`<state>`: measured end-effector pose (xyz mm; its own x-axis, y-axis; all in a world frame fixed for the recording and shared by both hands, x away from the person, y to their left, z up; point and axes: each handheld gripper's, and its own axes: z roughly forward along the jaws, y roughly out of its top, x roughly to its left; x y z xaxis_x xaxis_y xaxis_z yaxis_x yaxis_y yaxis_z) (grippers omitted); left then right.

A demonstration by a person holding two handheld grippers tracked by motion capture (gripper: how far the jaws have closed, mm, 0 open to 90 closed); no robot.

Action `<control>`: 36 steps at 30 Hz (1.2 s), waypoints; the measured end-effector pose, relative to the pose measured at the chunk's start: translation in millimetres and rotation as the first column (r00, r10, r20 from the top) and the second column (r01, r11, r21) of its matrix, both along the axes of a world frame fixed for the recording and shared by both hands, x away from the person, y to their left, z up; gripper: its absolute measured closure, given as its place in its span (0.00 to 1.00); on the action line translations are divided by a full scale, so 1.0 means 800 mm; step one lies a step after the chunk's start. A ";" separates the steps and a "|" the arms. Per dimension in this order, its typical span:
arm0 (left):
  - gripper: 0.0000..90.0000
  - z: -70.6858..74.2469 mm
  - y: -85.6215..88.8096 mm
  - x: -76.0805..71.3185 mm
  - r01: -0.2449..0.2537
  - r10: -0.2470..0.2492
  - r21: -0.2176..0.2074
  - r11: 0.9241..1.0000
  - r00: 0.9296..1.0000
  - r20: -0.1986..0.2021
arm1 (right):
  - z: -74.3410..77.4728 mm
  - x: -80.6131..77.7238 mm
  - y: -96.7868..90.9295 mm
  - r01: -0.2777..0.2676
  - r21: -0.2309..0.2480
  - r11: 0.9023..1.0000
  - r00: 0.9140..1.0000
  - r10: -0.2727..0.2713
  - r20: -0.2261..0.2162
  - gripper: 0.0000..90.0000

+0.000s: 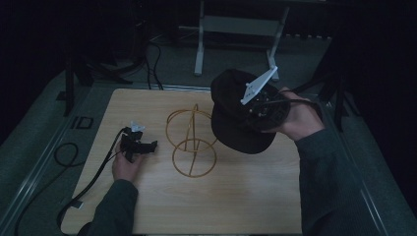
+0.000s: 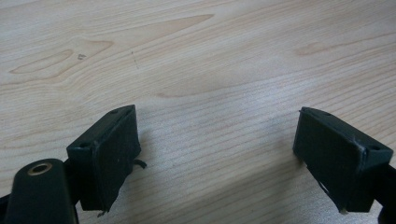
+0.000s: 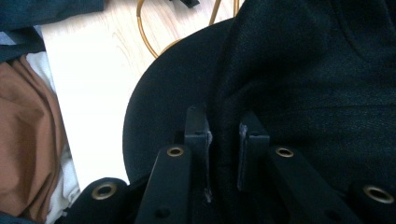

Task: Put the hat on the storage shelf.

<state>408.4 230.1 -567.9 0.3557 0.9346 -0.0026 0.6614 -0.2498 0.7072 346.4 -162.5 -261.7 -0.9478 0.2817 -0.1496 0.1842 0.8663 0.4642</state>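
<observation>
A black cap (image 1: 236,113) hangs in the air over the right part of the wooden table (image 1: 147,196), brim towards the person. My right gripper (image 1: 258,105) is shut on the cap (image 3: 303,70), its jaws pinching a fold of fabric where crown meets brim. A gold wire stand (image 1: 192,140) made of hoops sits at the table's middle, just left of the cap. My left gripper (image 1: 140,145) rests low on the table's left side. Its jaws stand wide open in the left gripper view, with only bare wood (image 2: 210,93) between them.
A black cable (image 1: 98,172) trails from the left gripper off the table's left edge. A white metal frame (image 1: 236,29) stands on the floor beyond the table. Brown cloth (image 3: 28,140) lies at the left of the right gripper view.
</observation>
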 end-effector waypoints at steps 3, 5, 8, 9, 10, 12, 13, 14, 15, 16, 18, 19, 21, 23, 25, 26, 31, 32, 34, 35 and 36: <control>0.16 0.000 0.000 0.000 -0.001 0.001 -0.001 1.000 1.000 0.000 | 0.000 0.000 0.003 -0.005 0.007 1.000 1.000 0.005 -0.001 0.87; 0.15 0.000 0.000 0.000 -0.001 0.001 -0.001 1.000 1.000 0.000 | -0.001 0.000 0.006 -0.014 0.005 1.000 1.000 0.014 -0.003 0.87; 0.16 0.000 0.000 0.000 -0.001 0.001 -0.001 1.000 1.000 0.000 | 0.000 -0.001 0.012 -0.024 0.004 1.000 1.000 0.024 -0.001 0.87; 0.15 0.000 0.000 0.000 -0.001 0.001 -0.001 1.000 1.000 0.000 | 0.000 -0.001 0.013 -0.027 0.007 1.000 1.000 0.027 0.001 0.87; 0.16 0.000 0.000 0.000 -0.001 0.001 -0.001 1.000 1.000 0.000 | 0.001 -0.001 0.015 -0.031 0.007 0.999 1.000 0.031 0.002 0.87; 0.15 0.000 0.000 0.000 0.000 0.000 0.000 1.000 1.000 0.000 | 0.002 -0.002 0.019 -0.036 0.006 0.999 0.999 0.036 0.003 0.87; 0.15 0.000 0.000 0.000 -0.001 0.001 -0.001 1.000 1.000 0.000 | 0.003 -0.002 0.021 -0.039 0.005 0.999 0.999 0.039 0.006 0.87; 0.15 0.000 0.000 0.000 -0.001 0.001 -0.001 1.000 1.000 0.000 | 0.003 -0.002 0.022 -0.043 0.004 0.999 0.999 0.043 0.007 0.87; 0.16 0.000 0.000 0.000 -0.001 0.001 -0.001 1.000 1.000 0.000 | 0.004 -0.002 0.024 -0.047 0.005 0.999 0.999 0.047 0.007 0.87; 0.16 0.000 0.000 0.000 -0.001 0.001 -0.001 1.000 1.000 0.000 | 0.004 -0.003 0.026 -0.049 0.003 0.999 0.999 0.049 0.007 0.87; 0.16 0.000 0.000 0.000 -0.001 0.001 -0.001 1.000 1.000 0.000 | 0.004 -0.003 0.029 -0.056 0.007 0.998 0.998 0.056 0.005 0.87; 0.15 0.000 0.000 0.000 0.000 0.000 0.000 1.000 1.000 0.000 | 0.004 -0.003 0.031 -0.061 0.004 0.998 0.998 0.061 0.004 0.87; 0.16 0.000 0.000 0.000 0.000 0.000 0.000 1.000 1.000 0.000 | 0.003 -0.003 0.035 -0.067 0.005 0.998 0.998 0.067 0.003 0.87; 0.16 0.000 0.000 0.000 -0.001 0.001 -0.001 1.000 1.000 0.001 | 0.002 -0.003 0.039 -0.071 0.006 0.997 0.997 0.071 0.004 0.87; 0.16 0.000 0.000 0.000 0.000 0.000 -0.001 1.000 1.000 0.001 | 0.002 -0.002 0.042 -0.078 0.008 0.997 0.997 0.078 0.006 0.87; 0.16 0.000 0.000 0.000 0.000 0.000 -0.001 1.000 1.000 0.001 | 0.002 -0.002 0.044 -0.083 0.011 0.997 0.997 0.083 0.007 0.87; 0.16 0.000 0.000 0.000 0.002 -0.002 0.002 1.000 1.000 -0.001 | 0.002 -0.004 0.054 -0.099 0.008 0.995 0.995 0.099 0.007 0.87; 0.16 0.000 0.000 0.000 0.002 -0.002 0.003 1.000 1.000 -0.001 | 0.003 -0.004 0.057 -0.102 0.007 0.995 0.995 0.102 0.005 0.87; 0.16 0.000 0.000 0.000 0.002 -0.002 0.003 1.000 1.000 -0.001 | 0.002 -0.005 0.061 -0.108 0.004 0.994 0.994 0.108 0.005 0.87; 0.16 0.000 0.000 0.000 0.001 -0.001 0.001 1.000 1.000 0.000 | 0.002 -0.005 0.063 -0.114 0.003 0.994 0.994 0.114 0.004 0.87; 0.16 0.000 0.000 0.000 0.002 -0.002 0.002 1.000 1.000 -0.001 | 0.001 -0.004 0.066 -0.120 0.005 0.993 0.993 0.120 0.005 0.87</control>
<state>408.3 230.3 -567.9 0.3576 0.9339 -0.0011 0.6615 -0.2524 0.7062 343.1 -109.5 -260.7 -0.9741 0.1667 -0.1525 0.0770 0.8795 0.4696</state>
